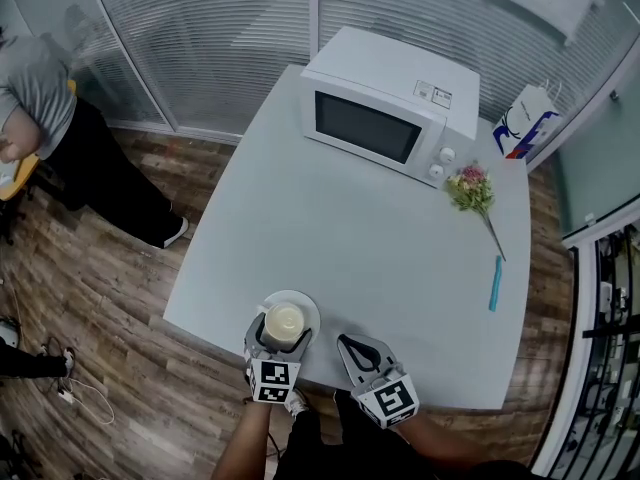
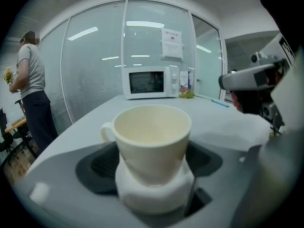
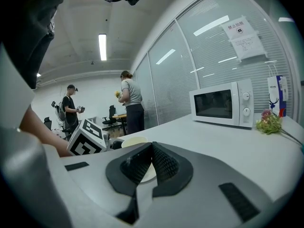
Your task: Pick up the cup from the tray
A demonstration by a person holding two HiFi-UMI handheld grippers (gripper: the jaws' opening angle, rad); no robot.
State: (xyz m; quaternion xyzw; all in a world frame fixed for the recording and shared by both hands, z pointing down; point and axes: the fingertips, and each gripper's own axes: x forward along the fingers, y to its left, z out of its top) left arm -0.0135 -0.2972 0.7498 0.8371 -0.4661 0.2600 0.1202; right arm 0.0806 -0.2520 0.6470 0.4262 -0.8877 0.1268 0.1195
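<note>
A cream cup (image 1: 285, 319) stands on a small round white tray (image 1: 306, 304) near the table's front edge. My left gripper (image 1: 282, 331) reaches around the cup with its jaws wide, one on each side. In the left gripper view the cup (image 2: 152, 137) fills the gap, handle to the left. The dark pads (image 2: 97, 167) stand beside it and do not press on it. My right gripper (image 1: 350, 346) rests just right of the tray, its jaws shut with nothing in them. In the right gripper view the closed right gripper (image 3: 151, 148) partly hides the tray (image 3: 148, 173).
A white microwave (image 1: 385, 103) stands at the table's far end. A small flower bunch (image 1: 470, 190) and a blue pen (image 1: 495, 283) lie toward the right edge. A paper bag (image 1: 522, 123) sits beyond the table. A person (image 1: 50, 118) stands on the wooden floor at left.
</note>
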